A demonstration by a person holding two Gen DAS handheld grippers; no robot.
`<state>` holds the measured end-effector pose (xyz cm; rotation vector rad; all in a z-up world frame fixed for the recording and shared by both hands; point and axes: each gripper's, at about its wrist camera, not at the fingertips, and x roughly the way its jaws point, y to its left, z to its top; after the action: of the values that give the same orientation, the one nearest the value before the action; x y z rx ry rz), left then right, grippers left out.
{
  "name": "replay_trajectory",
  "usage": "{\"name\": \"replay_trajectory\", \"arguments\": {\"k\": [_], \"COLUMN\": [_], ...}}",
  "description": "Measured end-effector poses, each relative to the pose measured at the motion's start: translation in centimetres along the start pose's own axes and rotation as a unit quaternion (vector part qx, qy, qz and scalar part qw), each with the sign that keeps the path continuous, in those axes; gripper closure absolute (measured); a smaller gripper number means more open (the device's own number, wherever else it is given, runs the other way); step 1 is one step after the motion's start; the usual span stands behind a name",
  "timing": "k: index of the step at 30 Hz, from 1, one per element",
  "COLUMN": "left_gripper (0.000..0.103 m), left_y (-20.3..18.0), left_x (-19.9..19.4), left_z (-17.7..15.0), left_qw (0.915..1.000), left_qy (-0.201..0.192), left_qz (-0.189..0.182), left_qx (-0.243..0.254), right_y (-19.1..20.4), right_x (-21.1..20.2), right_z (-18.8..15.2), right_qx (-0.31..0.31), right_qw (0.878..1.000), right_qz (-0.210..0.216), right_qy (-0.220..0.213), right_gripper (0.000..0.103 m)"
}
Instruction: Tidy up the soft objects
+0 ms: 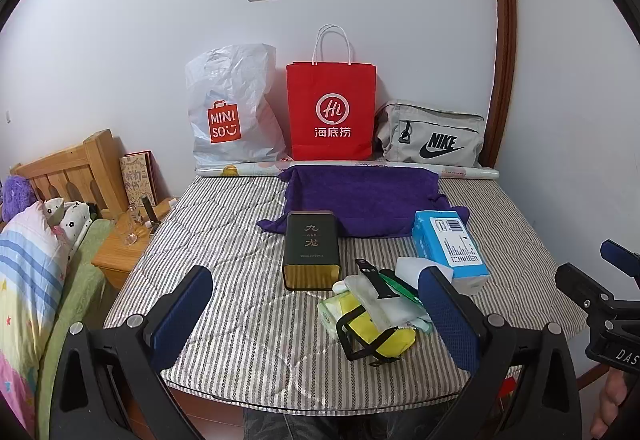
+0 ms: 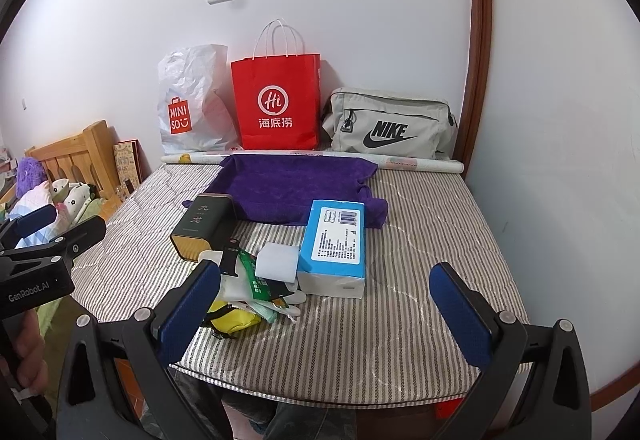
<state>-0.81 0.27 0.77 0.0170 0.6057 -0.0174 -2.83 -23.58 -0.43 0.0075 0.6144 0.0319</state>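
Nothing was picked up yet: the left gripper [image 1: 316, 314] and right gripper [image 2: 325, 306] hovered spread apart, empty, near the soft pile [image 1: 372, 316]; next came reaching in.

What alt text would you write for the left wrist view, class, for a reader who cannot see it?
An open left hand-held gripper hovers over a striped mattress holding a dark tin, a blue tissue pack, a yellow pouch and a purple towel. Three bags line the white wall behind.
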Motion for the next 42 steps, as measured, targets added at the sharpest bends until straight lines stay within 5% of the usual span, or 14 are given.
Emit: {"name": "replay_trajectory", "arguments": {"k": [12,27,42], "left_gripper": [0.0,0.0,0.023], "left_y": [-1.0,0.3,-4.6], "left_x": [0.6,7.7,14.3], "left_z": [0.2,-1.9,-2.8], "left_qw": [0.9999,0.9939,0.9859], "left_qy": [0.008,0.101,0.13], "left_qz": [-0.007,-0.045,-0.089], "left_qx": [0.002,-0.005,0.057], "right_y": [0.0,-0.6,-3.7], "right_x": [0.2,5.9,12.1], "right_z": [-0.1,-1.4,-3.8], "right_qx": [0.001,0.022,0.041], "right_qw": [1.0,0.998,0.995], "right_qz": [0.006,0.043,0.016], "right_qy": [0.0,0.04,0.086], "right_gripper": [0.0,0.0,0.0]}}
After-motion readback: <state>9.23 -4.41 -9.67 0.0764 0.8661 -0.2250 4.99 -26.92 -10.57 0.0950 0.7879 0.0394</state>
